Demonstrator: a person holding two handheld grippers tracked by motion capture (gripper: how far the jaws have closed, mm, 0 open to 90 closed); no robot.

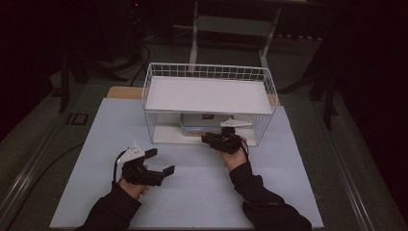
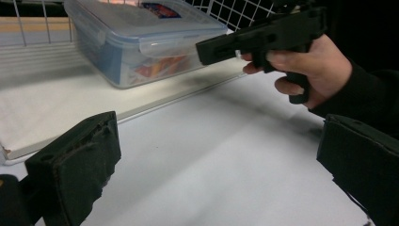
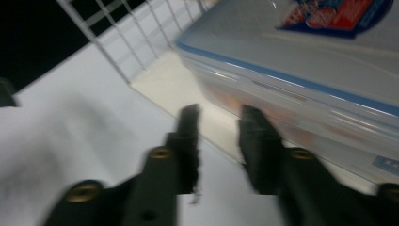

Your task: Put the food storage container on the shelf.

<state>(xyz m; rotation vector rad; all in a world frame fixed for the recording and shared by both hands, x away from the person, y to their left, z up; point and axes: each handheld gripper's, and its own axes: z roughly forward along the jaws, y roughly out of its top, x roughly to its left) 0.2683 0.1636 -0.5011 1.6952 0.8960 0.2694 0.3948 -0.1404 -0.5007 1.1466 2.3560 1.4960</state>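
Observation:
A clear plastic box with a blue-trimmed lid and a red label (image 1: 199, 124) (image 2: 141, 42) (image 3: 306, 70) sits on the bottom board of a white wire rack (image 1: 155, 103), under its upper shelf. My right gripper (image 1: 207, 138) (image 3: 219, 117) is at the rack's open front, its tips just short of the box's near side. Its jaws stand a narrow gap apart with nothing between them. In the left gripper view that right gripper (image 2: 202, 49) points at the box's lid edge. My left gripper (image 1: 161, 161) (image 2: 211, 160) rests low over the white mat, wide open and empty, left of the rack.
The rack's upper shelf (image 1: 207, 95) is a bare white board with a wire rim around it. A pale mat (image 1: 192, 192) covers the table (image 1: 120, 91). Dark floor and a stand's legs (image 1: 195, 33) lie beyond.

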